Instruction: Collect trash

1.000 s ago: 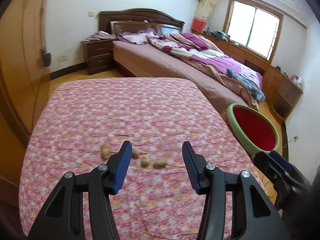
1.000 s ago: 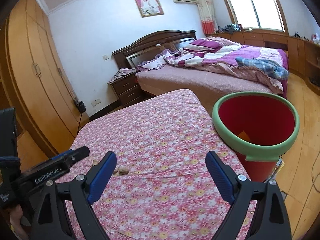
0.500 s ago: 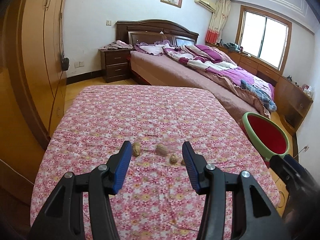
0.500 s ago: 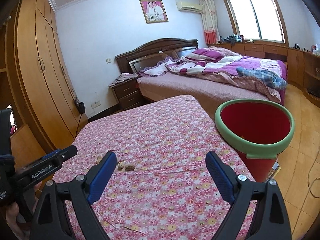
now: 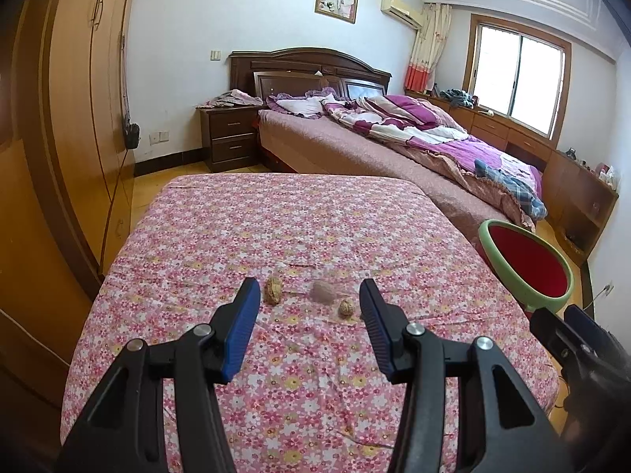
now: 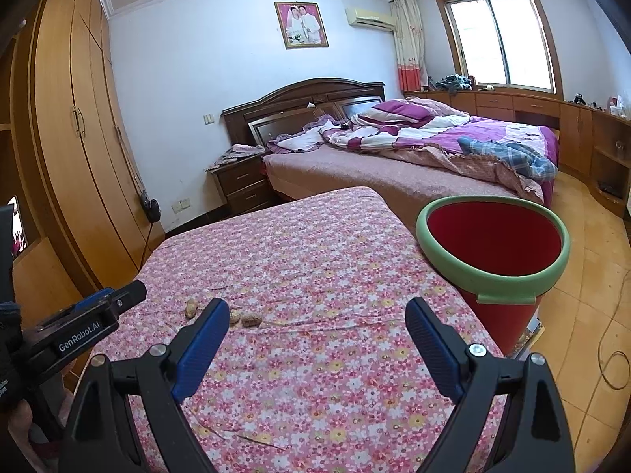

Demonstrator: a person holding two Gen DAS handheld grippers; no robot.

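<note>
Three peanut shells lie on the pink floral tablecloth (image 5: 299,220): one (image 5: 273,291) by the left pad, a blurred one (image 5: 324,291) in the middle, a small one (image 5: 346,308) by the right pad. My left gripper (image 5: 309,293) hovers just short of them, open, nothing between its blue pads. The same shells (image 6: 235,316) show in the right wrist view, left of my right gripper (image 6: 317,311), which stands wide open and empty over the cloth. A red bin with a green rim (image 6: 508,282) stands off the table's right edge (image 5: 484,236).
A wooden wardrobe (image 5: 79,118) lines the left wall. Beyond the table are a bed with purple bedding (image 5: 414,134) and a dark nightstand (image 5: 228,138). Wooden floor (image 6: 591,268) with a loose cable (image 6: 609,351) lies right of the bin.
Both views have drawn back and tilted up. The shells now sit farther ahead, between the left fingertips, and the bin looks smaller. Neither gripper's jaws have changed.
</note>
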